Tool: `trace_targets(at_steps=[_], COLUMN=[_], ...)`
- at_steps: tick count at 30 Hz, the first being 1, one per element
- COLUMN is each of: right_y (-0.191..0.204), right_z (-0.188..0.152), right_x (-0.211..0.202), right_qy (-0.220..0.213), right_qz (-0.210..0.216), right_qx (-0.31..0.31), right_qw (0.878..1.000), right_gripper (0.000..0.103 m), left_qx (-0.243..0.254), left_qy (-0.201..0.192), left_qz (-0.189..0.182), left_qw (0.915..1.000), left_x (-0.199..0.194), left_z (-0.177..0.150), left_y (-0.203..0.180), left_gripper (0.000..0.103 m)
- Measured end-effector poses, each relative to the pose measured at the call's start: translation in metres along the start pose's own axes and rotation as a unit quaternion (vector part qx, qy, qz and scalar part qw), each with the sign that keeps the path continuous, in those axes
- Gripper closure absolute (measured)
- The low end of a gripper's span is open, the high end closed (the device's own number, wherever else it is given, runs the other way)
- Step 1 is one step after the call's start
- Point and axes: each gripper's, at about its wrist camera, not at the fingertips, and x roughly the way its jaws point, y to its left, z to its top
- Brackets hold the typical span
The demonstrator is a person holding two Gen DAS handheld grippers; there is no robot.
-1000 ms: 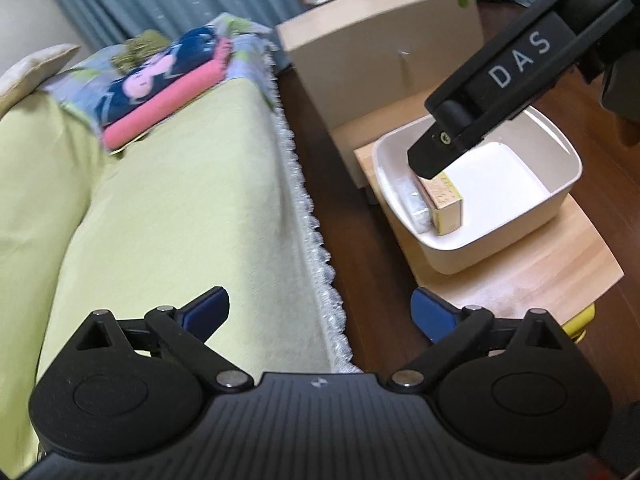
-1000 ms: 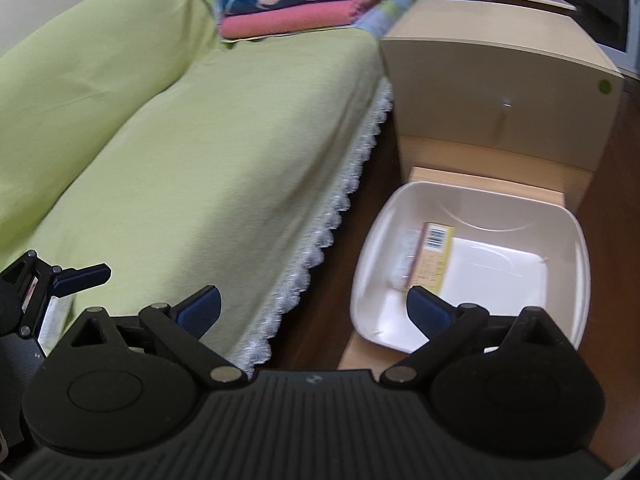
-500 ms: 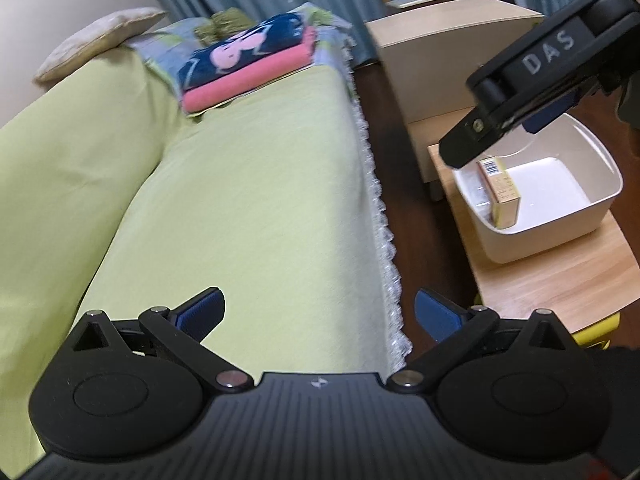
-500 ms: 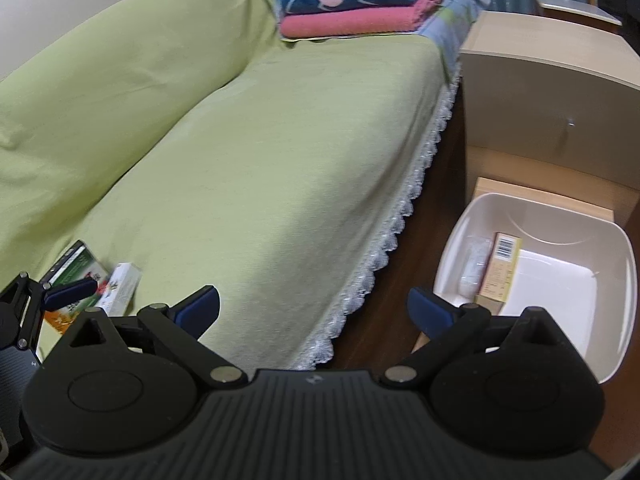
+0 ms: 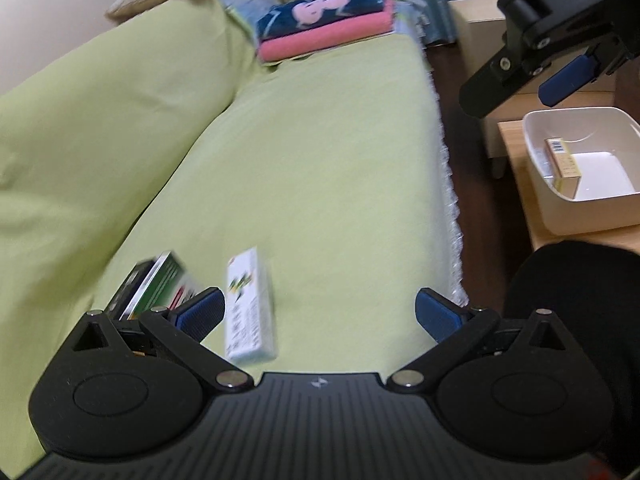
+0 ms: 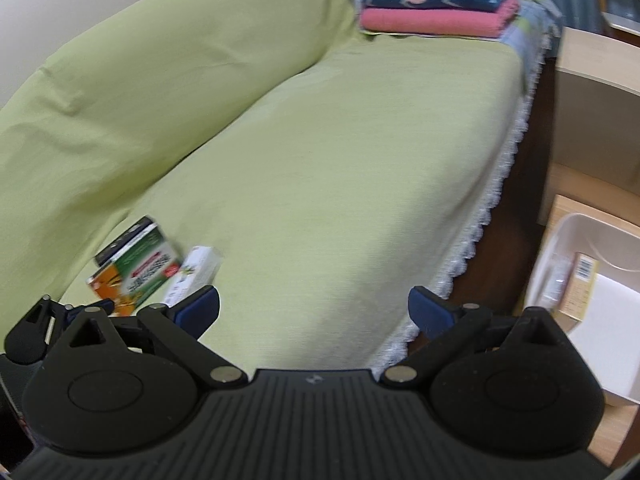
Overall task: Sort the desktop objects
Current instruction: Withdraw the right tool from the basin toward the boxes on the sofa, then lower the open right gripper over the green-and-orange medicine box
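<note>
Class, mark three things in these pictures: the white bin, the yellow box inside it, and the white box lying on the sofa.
white bin [image 5: 592, 216]: left wrist view, front wall.
yellow box [image 5: 563, 160]: left wrist view, top face.
white box [image 5: 248, 304]: left wrist view, printed top face.

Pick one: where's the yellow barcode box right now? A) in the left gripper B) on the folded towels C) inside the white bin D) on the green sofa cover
C. The yellow barcode box lies inside the white bin on the wooden table, while both the left gripper and the right gripper are open and empty.
</note>
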Motion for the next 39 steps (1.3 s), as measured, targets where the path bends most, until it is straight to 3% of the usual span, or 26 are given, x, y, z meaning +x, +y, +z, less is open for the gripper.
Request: trace_targets(at_steps=[9,21,39], right_y=[0.055,0.083,0.123], right_z=[-0.002,-0.012,-0.003], right_x=[0.017,0.031,0.062], right_qy=[0.022,0.041,0.048], right_qz=[0.043,0.056,0.084], right_qx=[-0.04,-0.065,-0.083], right_qw=[0.998,0.995,0.992], right_gripper=[0.003,0.002,0.002], left_qx=[-0.042,-0.08,-0.063], left_qy=[0.019,0.024,0.036], left_qz=[0.028,0.045,0.079], left_qw=[0.9986,0.9955,0.9942], left_x=[-0.008,-0.015,0.016], left_z=[-0.031,-0.052,-0.065], left_y=[0.031,0.059,0.13], left_gripper=[0.001,0.001,0.012])
